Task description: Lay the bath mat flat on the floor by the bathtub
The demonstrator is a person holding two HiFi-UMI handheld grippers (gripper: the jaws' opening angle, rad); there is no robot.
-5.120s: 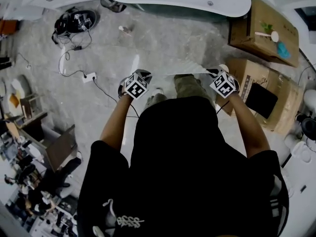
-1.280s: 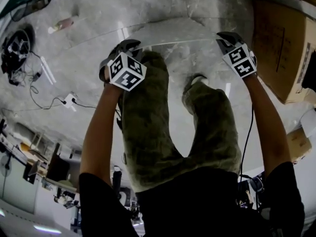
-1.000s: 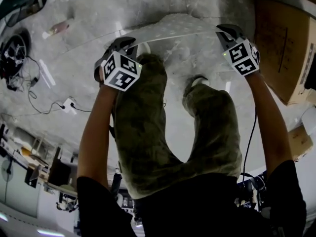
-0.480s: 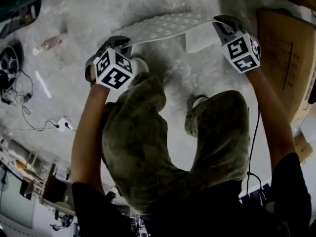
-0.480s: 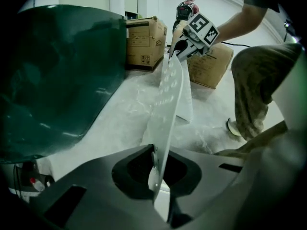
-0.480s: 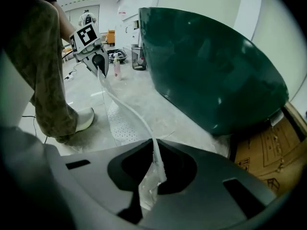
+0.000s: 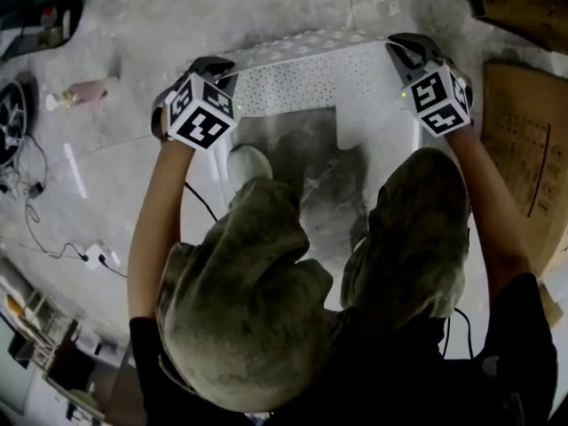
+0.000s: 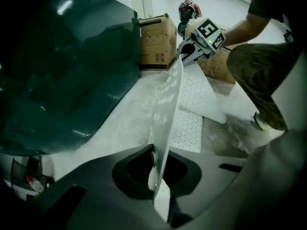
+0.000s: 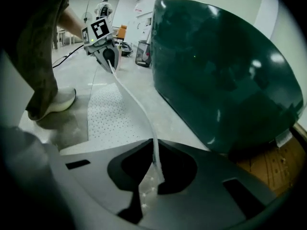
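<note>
A thin white bath mat, dotted with small holes, is hanging from its raised top edge, which is being pulled taut between its two corners. Its lower part is lying on the grey marbled floor, just beside the dark green bathtub.

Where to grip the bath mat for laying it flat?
Probably the long edge nearest the bathtub, one corner per gripper, pinched across the sheet from the person's side. The bath mat is thin and floppy; left gripper and right gripper shut on its end corners hold that edge stretched while the rest drapes to the floor.
</note>
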